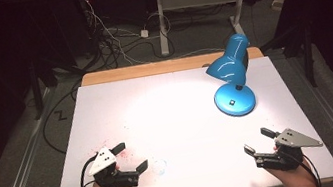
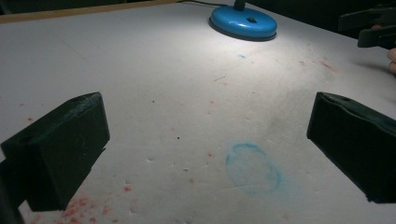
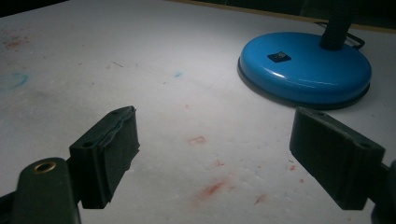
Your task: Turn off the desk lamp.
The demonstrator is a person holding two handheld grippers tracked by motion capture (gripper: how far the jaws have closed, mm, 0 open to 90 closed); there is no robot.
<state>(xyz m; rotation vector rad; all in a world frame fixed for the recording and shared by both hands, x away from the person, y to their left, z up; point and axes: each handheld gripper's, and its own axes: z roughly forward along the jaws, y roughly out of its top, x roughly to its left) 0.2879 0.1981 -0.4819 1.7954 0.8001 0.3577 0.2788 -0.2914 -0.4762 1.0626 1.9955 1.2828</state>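
Observation:
A blue desk lamp (image 1: 230, 71) stands lit at the table's far right, its round base (image 3: 306, 67) carrying a small black switch. My left gripper (image 1: 133, 156) rests low at the near left of the white table (image 1: 167, 113), jaws wide open with nothing between them. In the left gripper view the lamp base (image 2: 243, 22) lies far ahead. My right gripper (image 1: 259, 140) sits at the near right, open and empty, pointing toward the lamp base. In the right gripper view the jaws stand wide apart over bare board.
A faint blue ring stain (image 2: 253, 167) and red smudges (image 1: 122, 153) mark the white board near my left gripper. Cables and a desk frame (image 1: 160, 18) lie on the floor beyond the table's far wooden edge.

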